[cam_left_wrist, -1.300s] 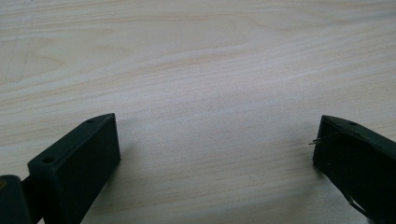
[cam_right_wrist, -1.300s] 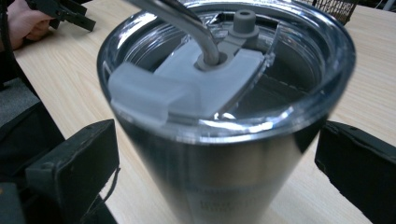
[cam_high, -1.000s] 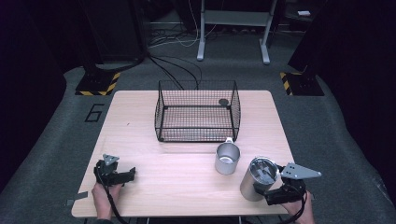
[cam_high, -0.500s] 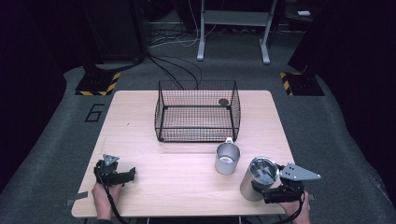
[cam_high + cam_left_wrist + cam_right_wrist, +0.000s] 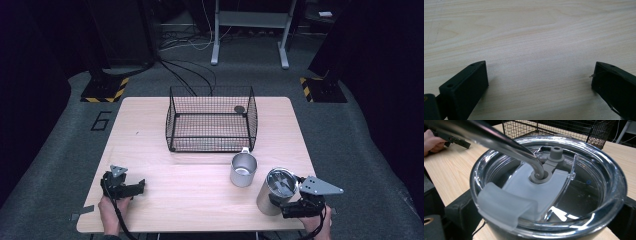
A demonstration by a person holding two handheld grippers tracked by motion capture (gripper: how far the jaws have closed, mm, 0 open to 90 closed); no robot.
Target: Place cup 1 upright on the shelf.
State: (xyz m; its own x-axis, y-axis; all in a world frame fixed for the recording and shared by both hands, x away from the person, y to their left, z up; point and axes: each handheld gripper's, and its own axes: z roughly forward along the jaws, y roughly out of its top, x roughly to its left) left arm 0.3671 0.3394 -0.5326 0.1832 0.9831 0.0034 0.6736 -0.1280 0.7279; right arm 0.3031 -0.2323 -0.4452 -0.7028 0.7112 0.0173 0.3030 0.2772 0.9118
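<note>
Pale wood grain covers the table (image 5: 200,195), which stands on grey carpet in a dim room. Nearest the person, just right of and nearer than the open steel mug (image 5: 243,170), stands the lidded tumbler (image 5: 273,191) with the right tool (image 5: 292,205) clamped around its body low down; in the right gripper view the black jaws sit on either side of the steel wall below the clear lid (image 5: 549,187), and a metal straw (image 5: 499,142) rises through the lid's grey grommet. The grip looks set low so the tumbler stays upright and its lid is not disturbed, probably ready for a lift. The right hand (image 5: 320,227) comes in from the near edge, with the tool lying roughly level and pointing left at the tumbler.

Well left of the mug, the left tool (image 5: 131,188) rests low over bare table, its jaws spread wide with nothing between them, as the left gripper view confirms. The left hand (image 5: 111,212) holds it pointing right, apparently waiting.

Beyond the mug, the black wire basket (image 5: 211,120) stands with a small dark round thing (image 5: 239,108) inside near its far right corner.
</note>
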